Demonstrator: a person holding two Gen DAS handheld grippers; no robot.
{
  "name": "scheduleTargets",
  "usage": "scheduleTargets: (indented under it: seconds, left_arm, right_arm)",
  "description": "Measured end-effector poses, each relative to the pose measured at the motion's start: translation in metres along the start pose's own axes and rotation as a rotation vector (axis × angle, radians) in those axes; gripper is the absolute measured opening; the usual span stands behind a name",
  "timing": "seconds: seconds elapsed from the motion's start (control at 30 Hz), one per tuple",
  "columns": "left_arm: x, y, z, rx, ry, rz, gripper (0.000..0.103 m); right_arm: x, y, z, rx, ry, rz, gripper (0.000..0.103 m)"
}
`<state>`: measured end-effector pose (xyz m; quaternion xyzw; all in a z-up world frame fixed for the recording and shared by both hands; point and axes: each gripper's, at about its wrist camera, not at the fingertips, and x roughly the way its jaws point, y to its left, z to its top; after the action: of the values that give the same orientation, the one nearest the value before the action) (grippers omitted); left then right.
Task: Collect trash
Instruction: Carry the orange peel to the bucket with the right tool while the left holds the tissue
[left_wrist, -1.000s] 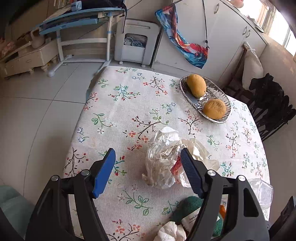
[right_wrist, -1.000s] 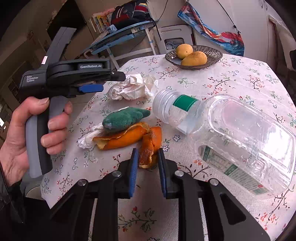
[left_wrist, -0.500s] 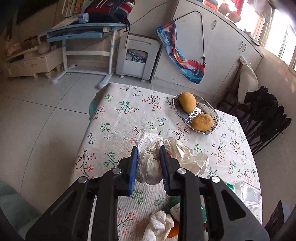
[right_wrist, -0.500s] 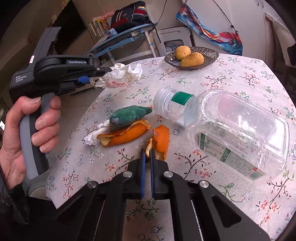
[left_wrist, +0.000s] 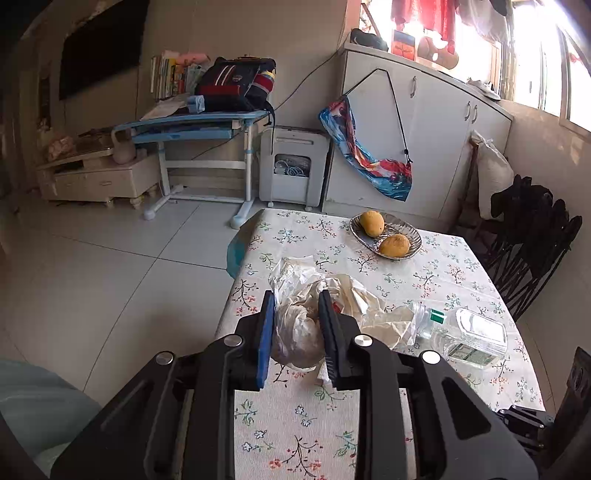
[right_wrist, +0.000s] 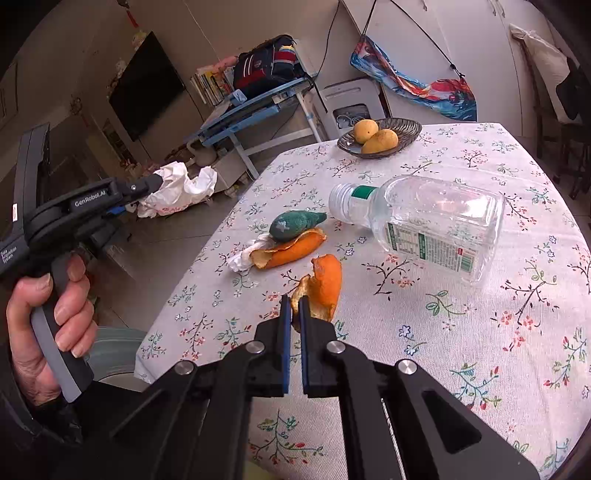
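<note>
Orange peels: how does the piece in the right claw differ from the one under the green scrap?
The held orange peel stands upright, pinched at its edge by the right claw; the other orange peel lies flat. The held one carries nothing; the other has the green scrap on it and white tissue beside it. Both are curled.

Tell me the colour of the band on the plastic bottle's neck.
Green: the band on the clear plastic bottle shows best in the right wrist view.
</note>
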<state>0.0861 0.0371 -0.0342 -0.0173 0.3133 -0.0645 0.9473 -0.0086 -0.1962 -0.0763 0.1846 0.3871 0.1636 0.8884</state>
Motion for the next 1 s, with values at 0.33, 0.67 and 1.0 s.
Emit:
scheduleTargets:
  seconds: [0.33, 0.67, 1.0]
  left_arm:
    - [-0.063, -0.021, -0.036, 0.097, -0.081, 0.036, 0.023]
    - [-0.084, -0.028, -0.056, 0.116, -0.087, 0.038, 0.023]
    - [-0.103, -0.031, -0.074, 0.144, -0.11, 0.059, 0.023]
  right_arm:
    - [-0.021, 0.01, -0.013, 0.002, -0.041, 0.024, 0.005]
    - [-0.042, 0.014, -0.027, -0.006, -0.069, 0.037, 0.005]
    - [-0.059, 0.017, -0.038, -0.014, -0.096, 0.039, 0.005]
